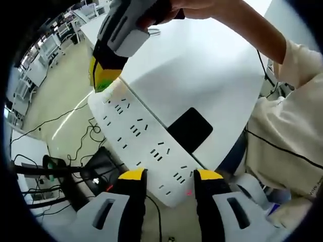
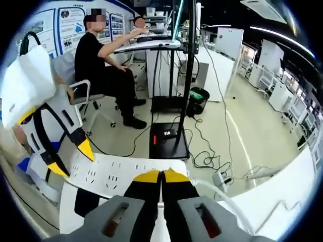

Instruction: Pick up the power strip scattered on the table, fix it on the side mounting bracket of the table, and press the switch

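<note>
A long white power strip (image 1: 136, 136) lies along the edge of the white table (image 1: 202, 65), its sockets facing me. My left gripper (image 1: 171, 175) has its yellow-tipped jaws closed on the strip's near end, where a small red light glows. My right gripper (image 1: 106, 80), held by a hand, comes in from above with its tip touching the strip's far end. In the right gripper view its jaws (image 2: 161, 175) are shut together just over the strip (image 2: 111, 174), near the white cable (image 2: 222, 196). The left gripper (image 2: 70, 159) holds the other end there.
A black square patch (image 1: 189, 128) sits at the table edge beside the strip. Beyond it are the floor with loose cables (image 2: 212, 156), a black stand base (image 2: 169, 136), a green bin (image 2: 198, 96) and a seated person (image 2: 101, 65). A cream sleeve (image 1: 292, 126) is at my right.
</note>
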Demonstrator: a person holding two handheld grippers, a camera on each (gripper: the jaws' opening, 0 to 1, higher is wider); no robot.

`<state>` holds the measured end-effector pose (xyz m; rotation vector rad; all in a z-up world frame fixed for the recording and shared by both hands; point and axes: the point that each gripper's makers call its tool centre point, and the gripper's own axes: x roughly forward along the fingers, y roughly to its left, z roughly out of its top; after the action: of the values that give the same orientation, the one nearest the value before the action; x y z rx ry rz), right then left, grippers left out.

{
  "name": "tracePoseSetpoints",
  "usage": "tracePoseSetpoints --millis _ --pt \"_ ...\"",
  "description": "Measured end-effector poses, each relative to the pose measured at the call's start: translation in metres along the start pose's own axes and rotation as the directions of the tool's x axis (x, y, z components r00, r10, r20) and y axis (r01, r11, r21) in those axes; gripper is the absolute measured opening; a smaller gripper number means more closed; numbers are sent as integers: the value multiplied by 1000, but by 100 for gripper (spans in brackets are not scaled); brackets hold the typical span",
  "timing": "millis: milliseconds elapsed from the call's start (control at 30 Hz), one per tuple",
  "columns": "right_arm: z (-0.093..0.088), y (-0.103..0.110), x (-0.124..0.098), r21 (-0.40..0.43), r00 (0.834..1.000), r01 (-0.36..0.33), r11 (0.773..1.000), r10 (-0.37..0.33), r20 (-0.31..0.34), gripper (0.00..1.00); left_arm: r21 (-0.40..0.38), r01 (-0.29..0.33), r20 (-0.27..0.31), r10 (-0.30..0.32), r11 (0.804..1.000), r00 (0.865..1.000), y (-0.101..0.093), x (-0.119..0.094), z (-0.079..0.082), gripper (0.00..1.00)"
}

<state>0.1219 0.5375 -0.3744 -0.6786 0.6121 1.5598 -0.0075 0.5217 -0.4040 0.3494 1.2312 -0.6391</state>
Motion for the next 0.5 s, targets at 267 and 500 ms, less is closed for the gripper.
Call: tracePoseSetpoints --millis 267,500 --pt "10 5 -23 -33 996 33 999 -30 83 0 -3 -3 -1 3 1000 1000 0 0 0 42" --pt "15 14 -51 -81 989 72 994 -61 136 0 -1 -5 -10 5 1000 1000 0 0 0 42"
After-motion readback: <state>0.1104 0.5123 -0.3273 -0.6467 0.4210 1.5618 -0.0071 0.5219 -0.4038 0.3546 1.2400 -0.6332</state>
